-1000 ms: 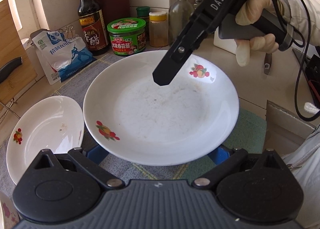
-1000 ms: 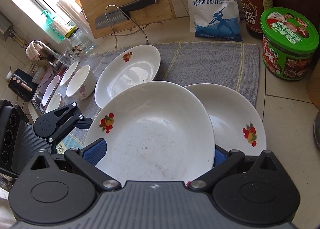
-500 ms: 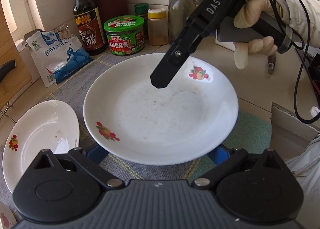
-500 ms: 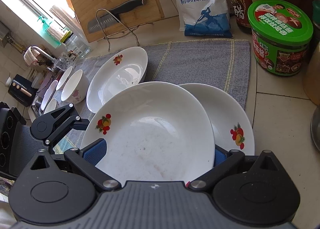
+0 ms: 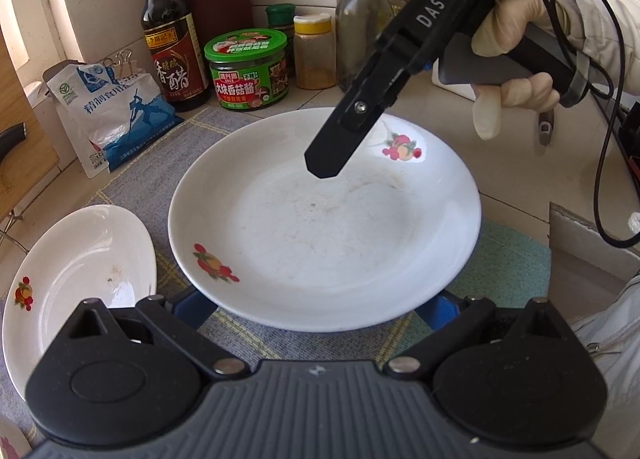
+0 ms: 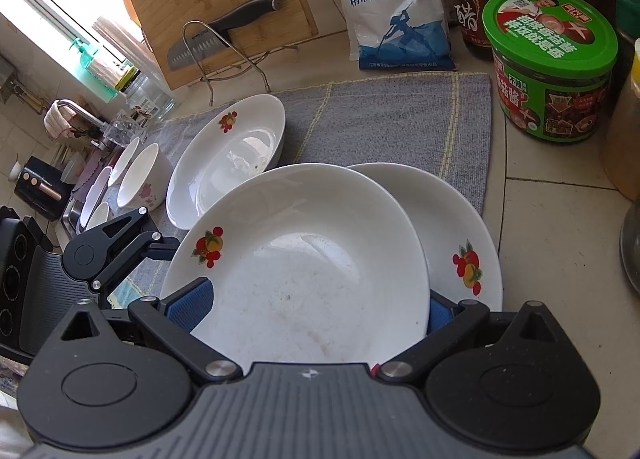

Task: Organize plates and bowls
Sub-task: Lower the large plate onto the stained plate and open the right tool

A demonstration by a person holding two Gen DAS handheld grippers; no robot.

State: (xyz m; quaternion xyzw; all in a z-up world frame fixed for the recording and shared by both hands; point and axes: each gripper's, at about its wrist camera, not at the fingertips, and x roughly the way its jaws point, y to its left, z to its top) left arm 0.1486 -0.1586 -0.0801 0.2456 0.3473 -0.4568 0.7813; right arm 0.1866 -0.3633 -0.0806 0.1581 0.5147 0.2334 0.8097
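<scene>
Plate (image 6: 304, 259) with fruit prints lies over a second plate (image 6: 460, 219) on the grey mat (image 6: 380, 115). The left hand-held gripper (image 5: 316, 303) and right hand-held gripper (image 6: 316, 309) are both spread wide, straddling its rim. It should be kept level and nested squarely. A third plate (image 6: 228, 155) and a green-lidded jar (image 6: 552, 67) crowd either side.

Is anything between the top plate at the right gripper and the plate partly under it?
Nothing visible. The top plate overlaps the lower plate, whose exposed part is bare; the covered part is hidden.
</scene>
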